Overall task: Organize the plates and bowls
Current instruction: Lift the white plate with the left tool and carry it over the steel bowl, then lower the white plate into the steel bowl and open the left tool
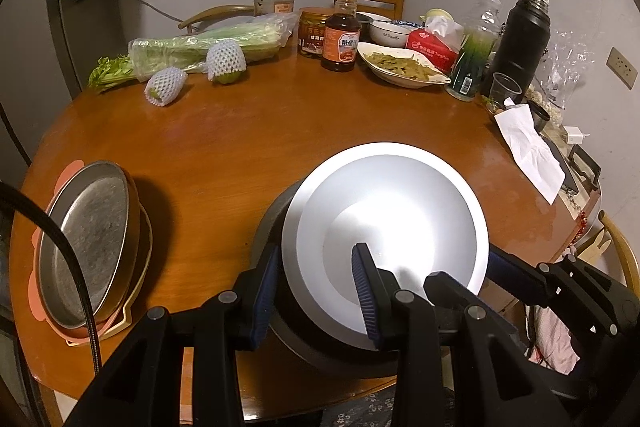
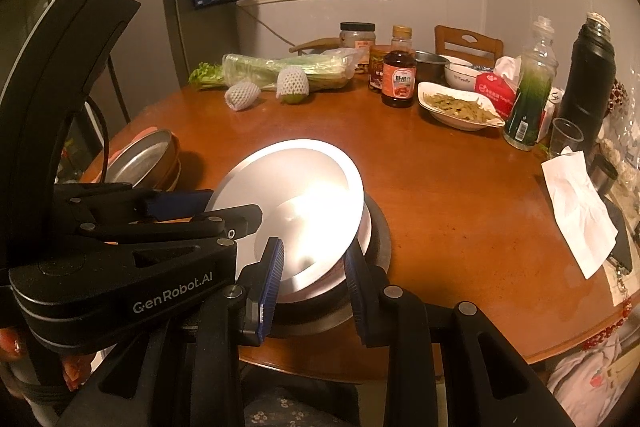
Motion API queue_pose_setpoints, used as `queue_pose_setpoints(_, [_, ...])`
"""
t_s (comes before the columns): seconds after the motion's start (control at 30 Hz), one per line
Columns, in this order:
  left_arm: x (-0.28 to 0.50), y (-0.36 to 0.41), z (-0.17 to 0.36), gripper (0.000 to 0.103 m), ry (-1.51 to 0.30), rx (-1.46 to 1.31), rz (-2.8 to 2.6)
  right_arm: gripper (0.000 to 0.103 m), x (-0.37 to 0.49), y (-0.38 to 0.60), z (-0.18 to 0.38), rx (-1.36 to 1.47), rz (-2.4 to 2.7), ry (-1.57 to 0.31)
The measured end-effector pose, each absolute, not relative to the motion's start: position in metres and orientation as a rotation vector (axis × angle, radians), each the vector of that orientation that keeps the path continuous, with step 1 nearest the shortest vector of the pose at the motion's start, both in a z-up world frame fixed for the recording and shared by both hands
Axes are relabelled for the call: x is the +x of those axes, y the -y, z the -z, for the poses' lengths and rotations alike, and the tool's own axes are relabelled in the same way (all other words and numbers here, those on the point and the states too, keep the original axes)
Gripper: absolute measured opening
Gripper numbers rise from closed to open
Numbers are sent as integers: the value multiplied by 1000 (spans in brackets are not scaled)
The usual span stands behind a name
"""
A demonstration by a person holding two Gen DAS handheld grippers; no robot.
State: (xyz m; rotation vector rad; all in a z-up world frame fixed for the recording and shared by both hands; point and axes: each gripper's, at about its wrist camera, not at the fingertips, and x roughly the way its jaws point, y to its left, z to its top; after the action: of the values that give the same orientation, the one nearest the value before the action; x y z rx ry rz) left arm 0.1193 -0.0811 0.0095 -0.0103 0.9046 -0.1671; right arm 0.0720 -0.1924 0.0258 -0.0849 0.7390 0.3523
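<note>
A white plate [image 1: 384, 211] [image 2: 296, 183] hangs tilted over the near side of the round wooden table [image 1: 240, 131]. Below it lies a dark plate [image 1: 320, 355] [image 2: 380, 239] with a pale dish rim [image 2: 362, 231] on top. My left gripper [image 1: 314, 291] is shut on the white plate's near rim, one pad above and one below. My right gripper [image 2: 314, 277] is shut on the same plate's rim from the other side. At the table's left edge stands a stack with a metal plate [image 1: 88, 239] [image 2: 144, 163] over pink and yellow ones.
Along the far side are a dish of green vegetables [image 1: 400, 67], a sauce bottle [image 1: 340, 35], jars, a white bowl [image 1: 388, 33], bagged celery [image 1: 200, 51] and two netted fruits. A black flask [image 1: 520, 43], a clear cup and a paper sheet [image 1: 528, 151] sit at the right.
</note>
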Motion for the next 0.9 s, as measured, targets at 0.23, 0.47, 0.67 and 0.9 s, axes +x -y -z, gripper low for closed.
queue_pose_setpoints(0.23, [120, 76, -9, 38, -902, -11, 153, 32, 73, 189, -25, -102, -343, -739])
queue_pose_setpoints(0.47, [121, 71, -8, 38, -899, -28, 154, 33, 74, 185, -26, -116, -339, -735])
queue_pose_setpoints(0.67, [121, 68, -10, 38, -890, -32, 154, 34, 79, 188, -25, -100, -337, -747])
queue_pose_setpoints(0.9, [119, 65, -9, 38, -885, -26, 160, 34, 82, 192, -26, -81, -316, -741])
